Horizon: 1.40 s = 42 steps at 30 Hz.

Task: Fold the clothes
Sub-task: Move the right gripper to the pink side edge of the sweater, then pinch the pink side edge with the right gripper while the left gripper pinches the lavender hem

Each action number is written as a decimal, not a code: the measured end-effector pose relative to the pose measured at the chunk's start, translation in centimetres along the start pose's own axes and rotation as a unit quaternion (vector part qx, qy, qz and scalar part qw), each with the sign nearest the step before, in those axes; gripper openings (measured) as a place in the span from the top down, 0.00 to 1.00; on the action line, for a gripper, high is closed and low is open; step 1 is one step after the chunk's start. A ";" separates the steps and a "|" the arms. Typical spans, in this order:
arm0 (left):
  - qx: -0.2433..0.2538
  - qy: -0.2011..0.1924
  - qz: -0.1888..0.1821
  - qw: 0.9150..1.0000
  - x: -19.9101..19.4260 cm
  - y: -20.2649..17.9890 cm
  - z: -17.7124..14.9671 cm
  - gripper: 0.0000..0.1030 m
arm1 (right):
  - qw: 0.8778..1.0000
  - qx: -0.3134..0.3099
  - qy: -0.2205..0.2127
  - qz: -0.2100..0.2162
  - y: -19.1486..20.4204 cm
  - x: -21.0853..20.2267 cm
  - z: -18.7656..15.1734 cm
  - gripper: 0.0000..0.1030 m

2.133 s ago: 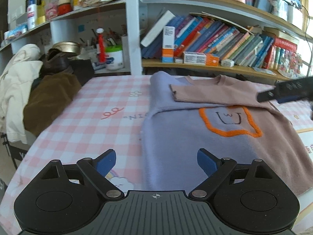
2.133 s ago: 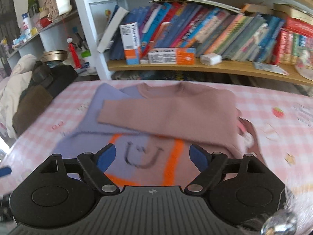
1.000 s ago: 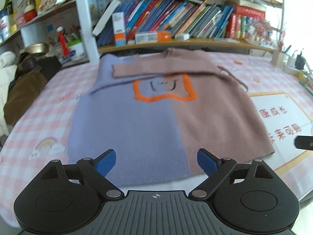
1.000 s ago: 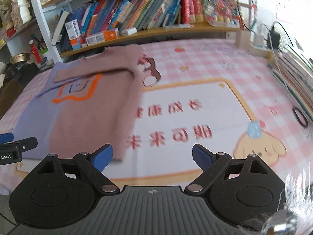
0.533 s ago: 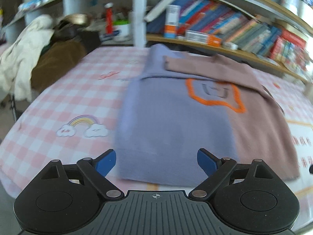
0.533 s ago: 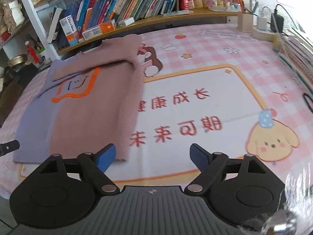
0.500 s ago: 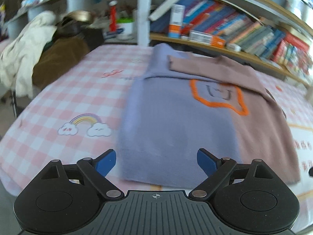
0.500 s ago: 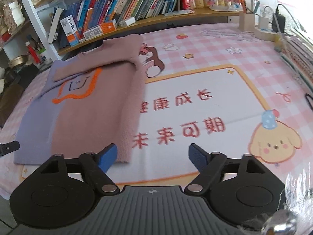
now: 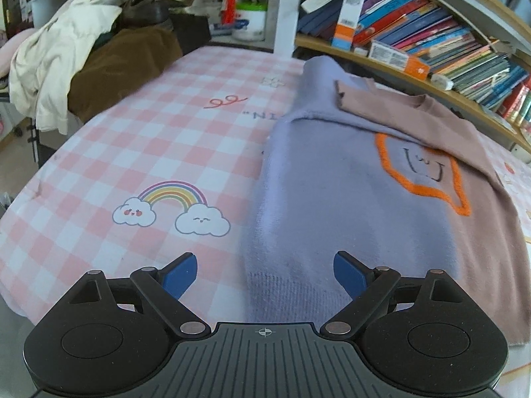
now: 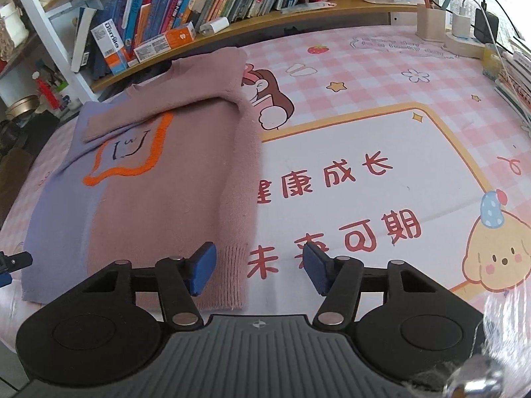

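Observation:
A two-tone sweater (image 9: 358, 192), lavender on one half and dusty pink on the other, lies flat on the table with an orange-outlined face patch and both sleeves folded across its chest. It also shows in the right wrist view (image 10: 159, 172). My left gripper (image 9: 265, 273) is open and empty, low at the sweater's lavender bottom hem corner. My right gripper (image 10: 260, 267) is open and empty, low at the pink bottom hem corner. The left gripper's tip (image 10: 13, 262) shows at the far left of the right wrist view.
The table has a pink checked cloth (image 9: 139, 152) with a rainbow print and a white panel with red characters (image 10: 348, 182). A pile of coats (image 9: 83, 53) lies at the table's left end. Bookshelves (image 9: 415, 36) run along the back. Chargers and a holder (image 10: 458, 23) stand at the back right.
Both grippers have come lower and closer to the sweater's bottom hem, one at each corner. The right jaws have narrowed a little. The sweater has not moved.

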<state>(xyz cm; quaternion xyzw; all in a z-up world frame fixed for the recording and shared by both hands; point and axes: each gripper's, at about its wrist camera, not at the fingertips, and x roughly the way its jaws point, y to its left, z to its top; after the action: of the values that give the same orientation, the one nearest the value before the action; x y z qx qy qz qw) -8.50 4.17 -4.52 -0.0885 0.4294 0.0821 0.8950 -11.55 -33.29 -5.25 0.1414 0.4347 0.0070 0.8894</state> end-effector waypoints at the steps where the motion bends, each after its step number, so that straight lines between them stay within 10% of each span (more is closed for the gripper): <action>1: -0.001 0.004 0.001 1.000 0.2 0.1 0.1 0.12 | 1.000 0.001 0.001 -0.001 0.0 0.1 0.1 0.46; 12: 0.003 0.015 -0.006 1.000 1.4 0.4 0.4 0.20 | 1.000 0.009 0.007 0.006 0.5 1.0 0.5 0.60; 25: 0.027 0.008 -0.032 0.999 1.3 -0.7 1.0 0.91 | 0.999 -0.002 0.012 0.030 1.9 1.6 0.6 0.90; 33: 0.077 -0.043 -0.086 0.992 -1.0 -3.0 1.2 0.92 | 0.996 -0.048 -0.031 0.068 3.7 -0.3 0.9 0.90; 42: 0.045 0.004 -0.086 0.995 0.2 -1.4 0.9 0.80 | 0.998 -0.024 -0.016 0.054 2.9 0.2 0.5 0.88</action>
<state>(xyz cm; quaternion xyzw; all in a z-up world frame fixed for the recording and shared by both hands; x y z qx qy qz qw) -7.41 3.04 -3.97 -0.0853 0.4272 -0.0146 0.9000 -10.73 -30.56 -4.33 0.1432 0.4121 0.0628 0.8976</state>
